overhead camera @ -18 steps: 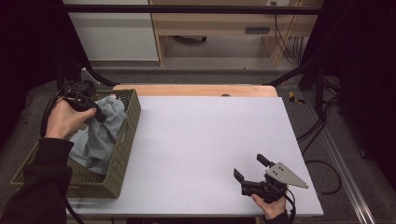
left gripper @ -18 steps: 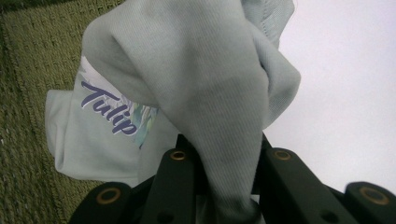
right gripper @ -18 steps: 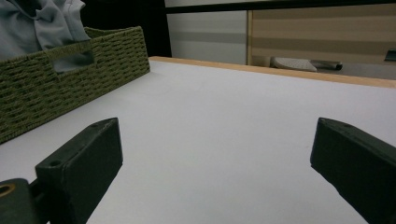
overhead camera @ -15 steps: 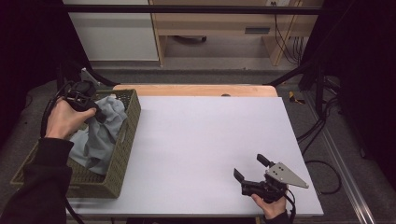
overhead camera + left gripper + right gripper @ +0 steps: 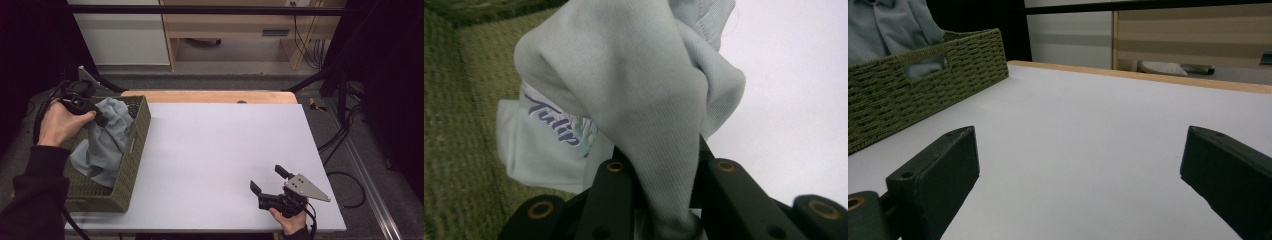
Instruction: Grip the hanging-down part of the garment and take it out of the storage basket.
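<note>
One pale grey garment, bunched, bears purple "Tulip" lettering.

my sleeve is black; both grippers are black, brass-ringed screw holes on the left gripper, a grey three-cornered plate on the right gripper.

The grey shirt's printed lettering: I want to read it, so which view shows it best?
The left gripper view: the shirt is close, its purple print readable. The high view shows it as a bundle over the basket; the right gripper view catches its top edge.
</note>
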`<state>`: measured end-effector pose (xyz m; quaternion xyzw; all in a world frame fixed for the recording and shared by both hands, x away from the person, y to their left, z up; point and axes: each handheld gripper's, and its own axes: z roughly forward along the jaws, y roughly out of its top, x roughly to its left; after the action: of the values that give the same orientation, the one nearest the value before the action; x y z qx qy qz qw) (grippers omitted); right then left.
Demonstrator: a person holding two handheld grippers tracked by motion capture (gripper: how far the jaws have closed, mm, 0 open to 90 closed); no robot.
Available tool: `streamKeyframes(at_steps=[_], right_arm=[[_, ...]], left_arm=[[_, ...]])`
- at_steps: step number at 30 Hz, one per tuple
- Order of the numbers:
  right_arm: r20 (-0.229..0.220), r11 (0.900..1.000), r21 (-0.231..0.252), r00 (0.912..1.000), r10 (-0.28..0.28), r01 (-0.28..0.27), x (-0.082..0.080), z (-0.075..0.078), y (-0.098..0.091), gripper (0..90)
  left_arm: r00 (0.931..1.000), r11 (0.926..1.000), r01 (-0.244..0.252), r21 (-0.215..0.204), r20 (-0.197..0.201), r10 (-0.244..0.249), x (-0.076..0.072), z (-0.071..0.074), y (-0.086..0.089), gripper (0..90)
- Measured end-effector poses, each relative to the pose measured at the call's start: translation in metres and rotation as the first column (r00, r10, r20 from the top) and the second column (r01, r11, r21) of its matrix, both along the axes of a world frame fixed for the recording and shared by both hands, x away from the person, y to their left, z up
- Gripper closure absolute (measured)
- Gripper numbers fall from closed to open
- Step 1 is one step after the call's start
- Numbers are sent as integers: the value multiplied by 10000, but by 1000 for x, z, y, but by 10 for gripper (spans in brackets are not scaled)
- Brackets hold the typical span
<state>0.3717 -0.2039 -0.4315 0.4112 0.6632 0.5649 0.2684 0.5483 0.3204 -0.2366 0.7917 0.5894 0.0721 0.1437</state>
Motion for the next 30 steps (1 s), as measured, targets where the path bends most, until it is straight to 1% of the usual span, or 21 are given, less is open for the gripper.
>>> streamKeyframes(at_steps=[2,5,7,8,13,16,19,20,21,23,24,27,30], right_arm=[[35,10000,-33,10000,90,-90,0,0,0,27],[-22,10000,-68,10000,63,-63,1,-1,0,26],[-40,10000,-32,10000,31,-31,1,-1,1,26],[-1,9999,-64,9999,104,-104,1,-1,0,26],[-30,10000,-7,10000,64,-64,1,0,0,26],[-3,9999,-30,9999,118,-118,1,0,1,26],[-77,10000,-24,9999,96,-96,1,0,1,27],[-27,9999,-25,9999,117,-117,2,-1,2,27],[-32,9999,-29,9999,132,-132,2,-1,2,26],[-69,9999,-5,9998,162,-162,2,0,3,27],[20,9997,-22,9997,230,-230,2,0,4,27],[-10,9994,-22,9994,340,-340,4,2,9,29],[14,9978,57,9978,656,-656,8,5,19,30]], left_arm=[[9998,10000,-29,2,175,29,-3,10,2,788],[9992,10000,-78,-23,382,79,-8,24,6,788],[9987,9999,-111,85,506,106,-12,34,7,788],[9984,9999,-92,120,559,86,-13,38,8,788],[9938,9998,-200,-39,1095,203,-23,66,14,789],[9914,9998,-190,-14,1298,190,-28,78,15,789],[9884,9999,-164,-50,1508,169,-32,88,15,789],[9884,9999,-164,-50,1508,169,-32,88,15,789],[9874,9999,-129,-94,1579,142,-34,93,15,789],[9861,10000,-45,-86,1659,59,-35,98,14,789],[9856,9999,-38,-109,1690,56,-35,100,13,789],[9844,9999,13,-153,1760,14,-35,103,10,789],[9841,9998,59,-174,1776,-27,-34,105,7,789]])
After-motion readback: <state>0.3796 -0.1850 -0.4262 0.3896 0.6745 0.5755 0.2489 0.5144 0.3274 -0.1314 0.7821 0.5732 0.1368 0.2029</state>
